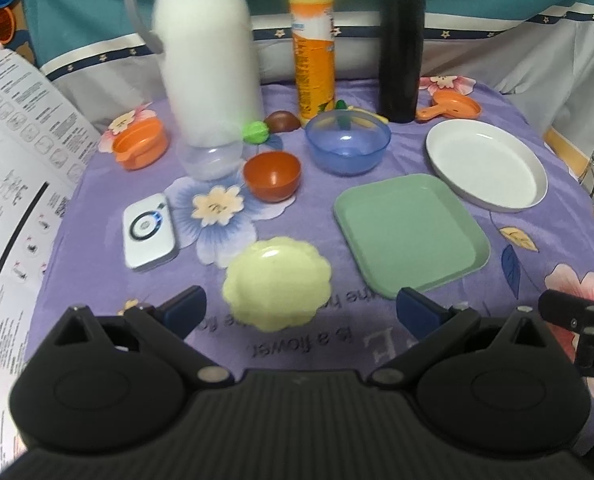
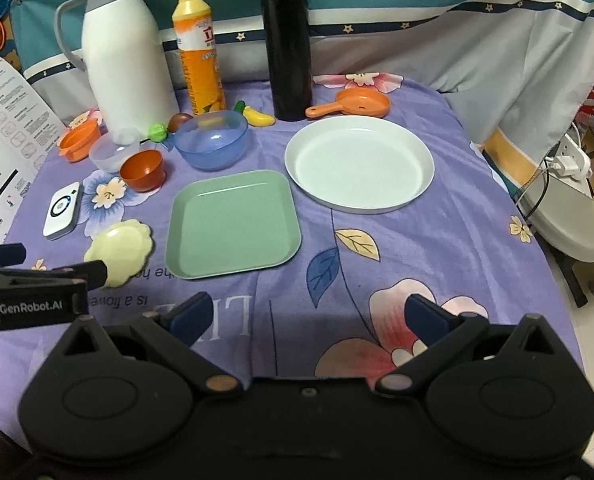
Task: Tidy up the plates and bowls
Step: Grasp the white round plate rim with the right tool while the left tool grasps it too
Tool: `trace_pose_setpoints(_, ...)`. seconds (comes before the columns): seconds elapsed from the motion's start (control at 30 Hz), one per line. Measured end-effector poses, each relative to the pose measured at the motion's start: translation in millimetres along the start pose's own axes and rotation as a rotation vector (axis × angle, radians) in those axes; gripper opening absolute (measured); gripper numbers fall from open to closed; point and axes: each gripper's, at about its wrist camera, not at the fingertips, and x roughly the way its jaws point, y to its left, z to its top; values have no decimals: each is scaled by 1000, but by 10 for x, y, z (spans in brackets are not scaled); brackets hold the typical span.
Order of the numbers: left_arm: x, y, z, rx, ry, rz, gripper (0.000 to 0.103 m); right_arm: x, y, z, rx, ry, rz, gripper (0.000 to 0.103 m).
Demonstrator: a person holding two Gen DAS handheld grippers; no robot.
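Note:
A pale yellow scalloped plate (image 1: 277,284) (image 2: 119,250) lies at the near left of the purple cloth. Right of it sit a green square plate (image 1: 411,232) (image 2: 233,222) and a white round plate (image 1: 487,164) (image 2: 359,162). Behind them stand a blue bowl (image 1: 347,142) (image 2: 212,139), a small orange-brown bowl (image 1: 272,176) (image 2: 143,170) and a clear bowl (image 1: 211,160) (image 2: 111,152). My left gripper (image 1: 301,308) (image 2: 41,260) hovers open just before the yellow plate. My right gripper (image 2: 309,316) is open over bare cloth, near the front edge.
A white jug (image 2: 125,60), an orange bottle (image 2: 201,52) and a black flask (image 2: 289,44) stand along the back. Orange toy pots (image 2: 79,140) (image 2: 355,106), toy fruit (image 2: 259,116), a white device (image 2: 63,210) and a paper sheet (image 1: 13,160) are around.

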Motion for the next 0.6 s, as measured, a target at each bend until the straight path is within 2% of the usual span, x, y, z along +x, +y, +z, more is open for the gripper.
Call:
trace_pose_setpoints(0.13, 107, -142, 142, 30, -14, -18, 103, 134, -159, 72, 33, -2, -20, 103)
trace_pose_setpoints(0.37, 345, -528, 509, 96, -58, -59, 103, 454, -579, 290, 117, -8, -1, 103)
trace_pose_setpoints(0.47, 464, -730, 665, 125, -69, -83, 103, 606, -804, 418, 152, -39, -17, 103)
trace_pose_setpoints(0.6, 627, -1014, 833, 173, -80, -113, 103, 832, -1094, 593, 195, -65, -16, 90)
